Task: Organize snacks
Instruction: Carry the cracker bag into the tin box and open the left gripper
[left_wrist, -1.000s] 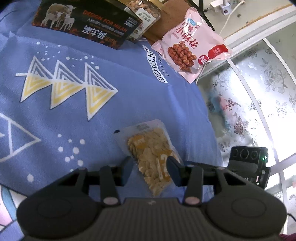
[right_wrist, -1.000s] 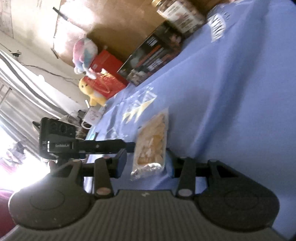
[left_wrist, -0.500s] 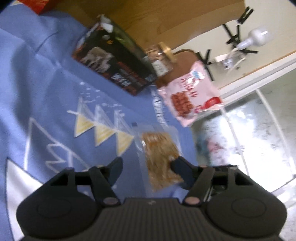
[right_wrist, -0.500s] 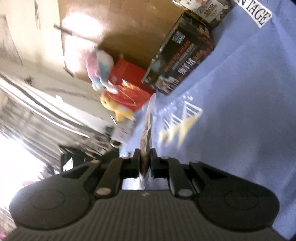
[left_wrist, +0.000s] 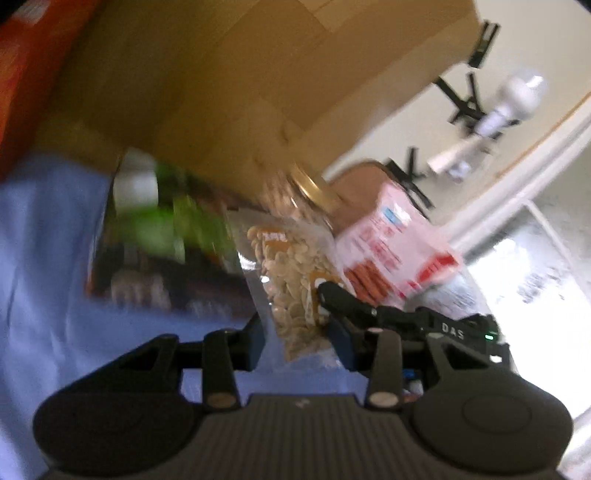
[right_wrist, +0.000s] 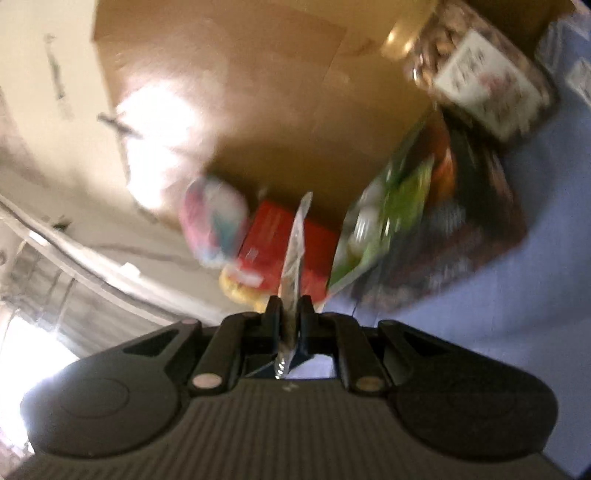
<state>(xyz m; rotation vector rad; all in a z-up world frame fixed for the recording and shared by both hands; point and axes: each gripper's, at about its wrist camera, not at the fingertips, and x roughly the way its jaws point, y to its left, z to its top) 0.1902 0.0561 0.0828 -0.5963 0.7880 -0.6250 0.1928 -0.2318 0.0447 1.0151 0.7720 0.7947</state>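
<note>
Pinching the seed packet (right_wrist: 293, 258) edge-on, the right hand-held gripper (right_wrist: 290, 317) is clamped; the left hand-held gripper (left_wrist: 295, 338) is closing around it, pads apart. Light, floppy, slippery; grip the sealed edge.

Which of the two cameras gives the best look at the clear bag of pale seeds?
The left wrist view: the seed bag faces it flat, its seeds visible. The right wrist view sees only its thin edge, pinched in the right hand-held gripper.
</note>
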